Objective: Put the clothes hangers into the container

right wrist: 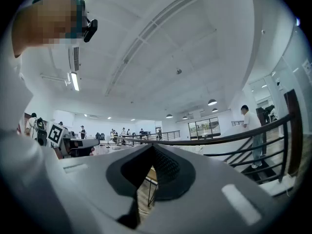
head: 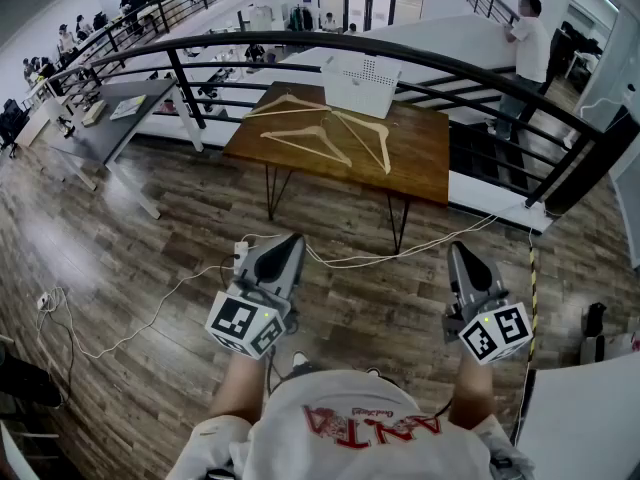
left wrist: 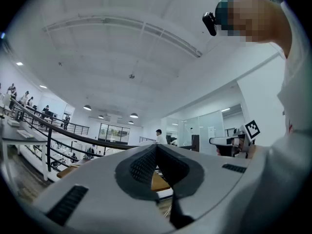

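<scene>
Left gripper and right gripper held level near body, well short of far worktop: approach not begun. Fingers of both pressed together, empty. Hangers lie flat on worktop, container just beyond.

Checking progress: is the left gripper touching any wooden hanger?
Apart. The head view shows the left gripper over the floor, well short of the wooden hangers on the table.
</scene>
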{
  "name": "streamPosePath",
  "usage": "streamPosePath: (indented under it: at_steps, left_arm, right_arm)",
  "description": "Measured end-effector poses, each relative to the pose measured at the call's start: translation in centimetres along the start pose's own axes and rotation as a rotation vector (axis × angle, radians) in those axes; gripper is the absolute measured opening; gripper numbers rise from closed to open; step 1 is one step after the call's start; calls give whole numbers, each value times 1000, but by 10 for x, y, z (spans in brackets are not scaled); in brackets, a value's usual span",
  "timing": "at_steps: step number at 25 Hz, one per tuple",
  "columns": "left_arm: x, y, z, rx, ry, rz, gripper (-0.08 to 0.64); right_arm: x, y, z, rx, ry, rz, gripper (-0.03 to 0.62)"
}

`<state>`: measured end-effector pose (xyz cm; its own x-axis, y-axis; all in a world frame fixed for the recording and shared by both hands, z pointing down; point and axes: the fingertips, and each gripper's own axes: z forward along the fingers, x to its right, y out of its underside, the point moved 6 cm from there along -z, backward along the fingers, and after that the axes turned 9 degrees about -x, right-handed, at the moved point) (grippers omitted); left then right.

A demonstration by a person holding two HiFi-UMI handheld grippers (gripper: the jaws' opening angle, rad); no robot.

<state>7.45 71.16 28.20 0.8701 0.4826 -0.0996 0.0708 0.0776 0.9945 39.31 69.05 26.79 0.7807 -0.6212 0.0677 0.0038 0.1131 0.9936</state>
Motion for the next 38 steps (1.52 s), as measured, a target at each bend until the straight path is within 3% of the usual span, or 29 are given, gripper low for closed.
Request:
streamPosePath:
  at_steps: [13,20,30,34,38]
  left_arm:
    - [-16,5,5,-15,-3,-23,9]
    - [-42,5,4,-21,10,-21,9]
    - [-136,10,-23,-15,3,-21,9]
    - [-169,13,-27,-19,-8,-29,9]
    - [-196,16,-15,-25,-17,-48,9]
  right_arm:
    - [-2,6,21,-10,-13,13,-3]
    - [-18,9,48,-2,-74,8,-3]
    - [-74,16,132,5,-55,5,-2]
    - [-90,16,165,18,-85,45,-2]
    - [-88,16,197,-23,-56,-7,-2]
